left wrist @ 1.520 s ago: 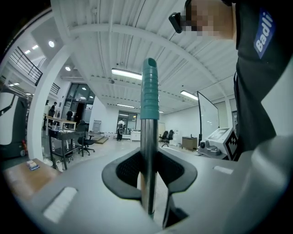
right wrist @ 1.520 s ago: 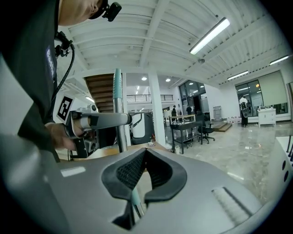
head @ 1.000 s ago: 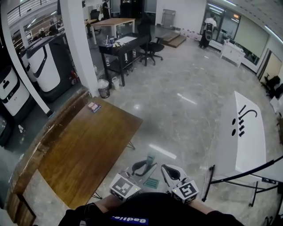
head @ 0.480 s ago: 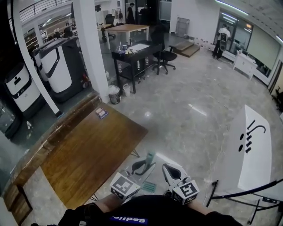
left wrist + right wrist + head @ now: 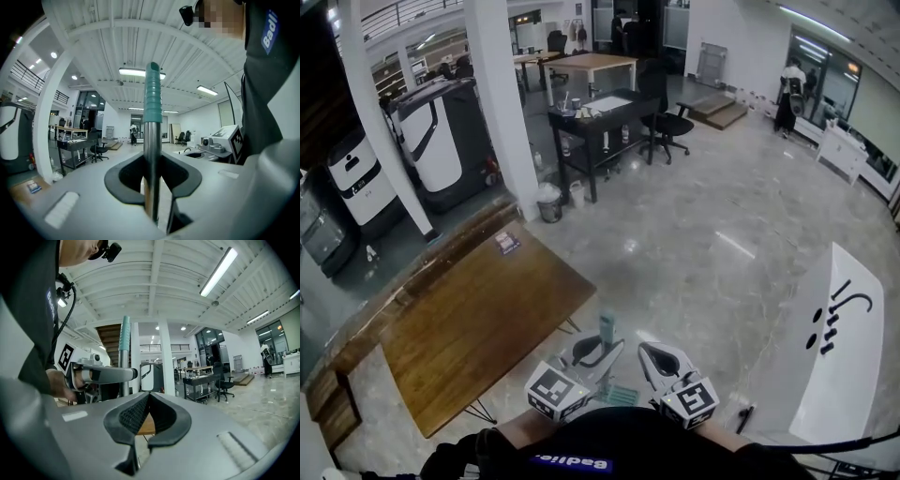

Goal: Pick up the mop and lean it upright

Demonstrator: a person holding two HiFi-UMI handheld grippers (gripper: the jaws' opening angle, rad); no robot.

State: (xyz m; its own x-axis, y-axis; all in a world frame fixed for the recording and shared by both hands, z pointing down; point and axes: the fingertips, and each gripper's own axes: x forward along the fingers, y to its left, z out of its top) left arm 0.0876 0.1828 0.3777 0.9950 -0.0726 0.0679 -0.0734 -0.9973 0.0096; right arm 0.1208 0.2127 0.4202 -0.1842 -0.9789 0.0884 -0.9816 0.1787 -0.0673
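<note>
- Grey marble floor [image 5: 703,234] fills most of the head view; the far things on it have drifted rightward since a second ago.
- Wooden bench [image 5: 478,328] lies at the left; its near corner now sits lower in the view, just left of the tongs.
- White board with black marks [image 5: 853,366] has slid toward the lower right edge; of the black stand legs [image 5: 742,415] under it, plain before, only a little now shows.
- White pillar [image 5: 502,103] stands nearer the middle than before; the black desk [image 5: 600,117] and office chair [image 5: 670,127] behind it have shifted right too.
- Left tongs [image 5: 605,349] are held level in front of the person's body as before; the left gripper view shows them [image 5: 152,161] pinching the mop handle [image 5: 152,140].
- Right tongs [image 5: 649,352] are just beside them; their jaws [image 5: 147,397] are pressed together on nothing.
- The mop handle stands upright in the left tongs; its teal grip [image 5: 607,328] rises above them over the floor; the mop's head is out of sight.
- A small card [image 5: 507,243] lies on the bench's far end, unmoved.
</note>
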